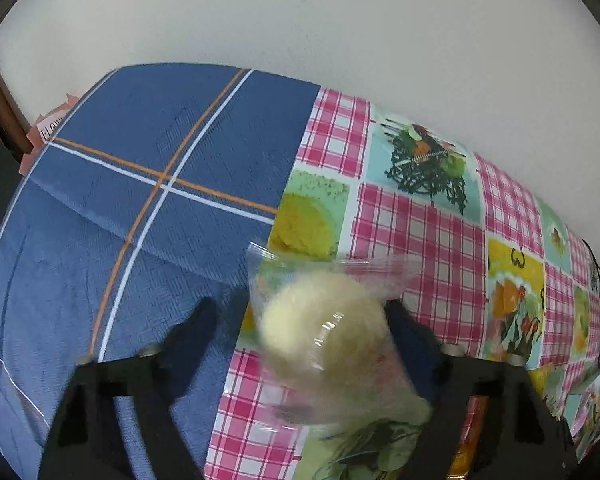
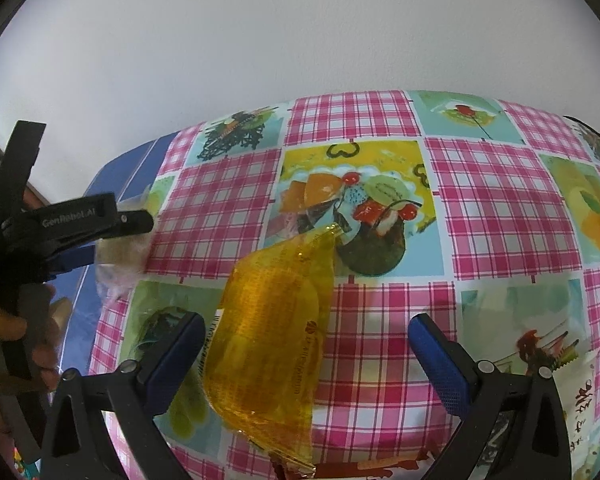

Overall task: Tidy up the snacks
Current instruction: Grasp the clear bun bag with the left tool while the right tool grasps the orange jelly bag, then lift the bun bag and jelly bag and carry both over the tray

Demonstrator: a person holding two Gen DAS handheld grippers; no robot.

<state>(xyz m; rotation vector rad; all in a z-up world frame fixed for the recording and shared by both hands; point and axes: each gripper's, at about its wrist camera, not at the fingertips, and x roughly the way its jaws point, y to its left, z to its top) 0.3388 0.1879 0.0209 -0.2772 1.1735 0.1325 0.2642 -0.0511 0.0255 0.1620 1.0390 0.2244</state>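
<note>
Right wrist view: amber cellophane snack pack (image 2: 272,328) lies flat on the checked tablecloth (image 2: 480,208), long axis running 6 to 1 o'clock, twisted tip at 1. Right gripper (image 2: 306,346) jaws wide apart, straddling the pack; left pad beside its edge, contact unclear. Left gripper (image 1: 300,316) jaws partly open around a clear-wrapped pale round snack (image 1: 324,332), blurred; right finger (image 1: 404,320) against the wrap, left finger clear of it.
</note>
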